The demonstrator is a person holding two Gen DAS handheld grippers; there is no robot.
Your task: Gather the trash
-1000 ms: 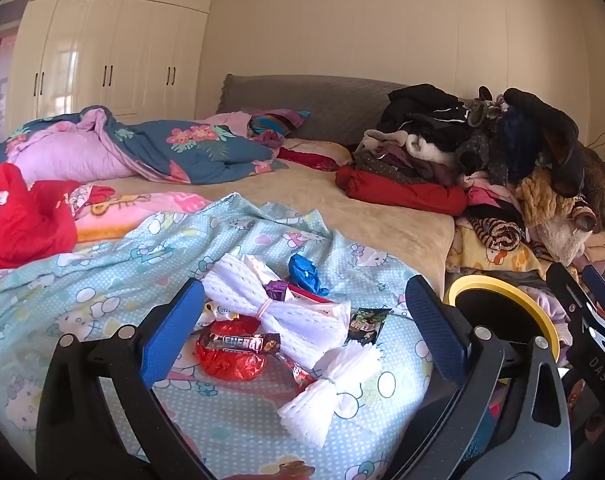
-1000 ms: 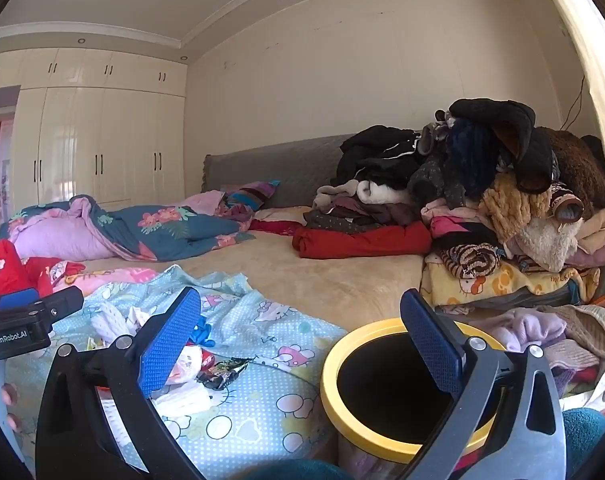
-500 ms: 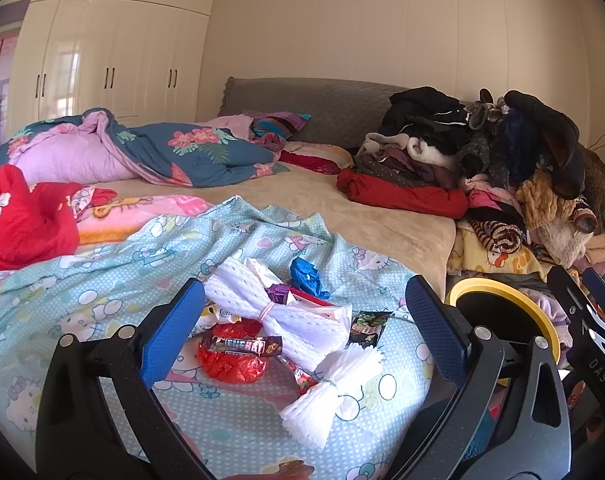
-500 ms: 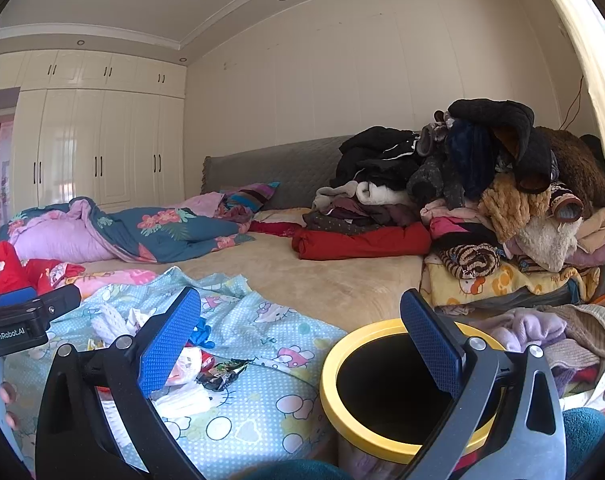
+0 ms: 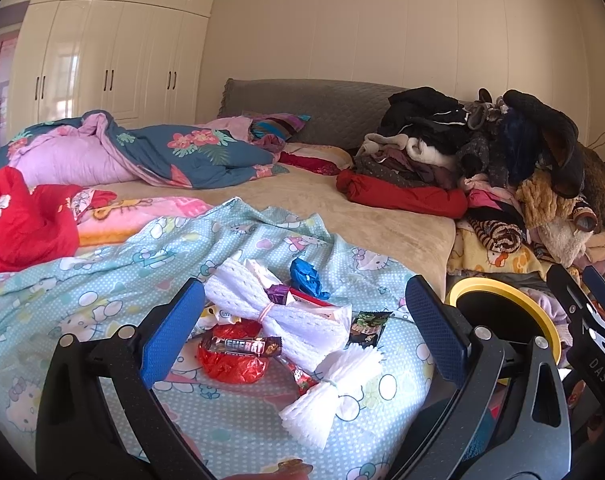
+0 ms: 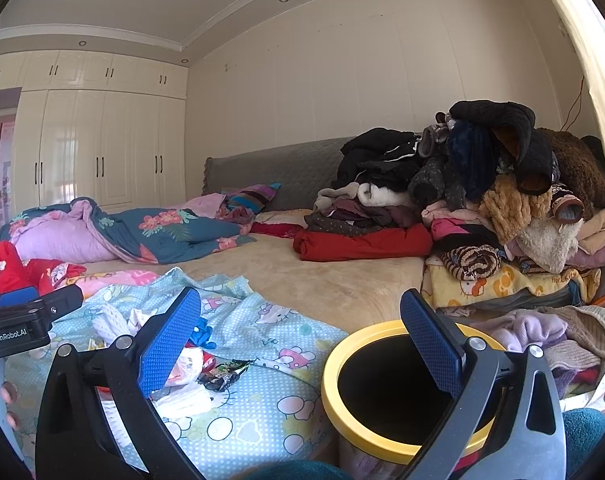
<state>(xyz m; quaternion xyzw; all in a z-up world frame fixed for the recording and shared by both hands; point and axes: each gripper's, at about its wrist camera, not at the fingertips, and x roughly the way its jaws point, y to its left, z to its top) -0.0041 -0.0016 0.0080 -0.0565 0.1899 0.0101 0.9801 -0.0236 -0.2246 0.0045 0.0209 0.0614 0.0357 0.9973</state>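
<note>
A pile of trash lies on the light blue Hello Kitty sheet (image 5: 102,292): a white foam net (image 5: 278,320), a second foam net (image 5: 330,392), a red wrapper (image 5: 232,364) with a brown snack bar (image 5: 242,346) on it, a blue wrapper (image 5: 306,278) and a dark packet (image 5: 368,326). My left gripper (image 5: 304,332) is open and empty, just short of the pile. My right gripper (image 6: 300,344) is open and empty beside the bed, above the yellow-rimmed bin (image 6: 342,360). The bin also shows in the left wrist view (image 5: 542,316). The dark packet (image 6: 222,374) shows left of the bin.
A tall heap of clothes (image 6: 502,200) fills the right side of the bed, with a red roll (image 6: 362,242) in front. A blue floral quilt (image 5: 174,152) and red fabric (image 5: 22,220) lie to the left. The grey headboard (image 5: 322,100) and white wardrobes (image 5: 102,72) stand behind.
The left gripper has tilted very slightly, so the pile sits a little lower in its view. Both grippers stay open and nothing has been picked up.
</note>
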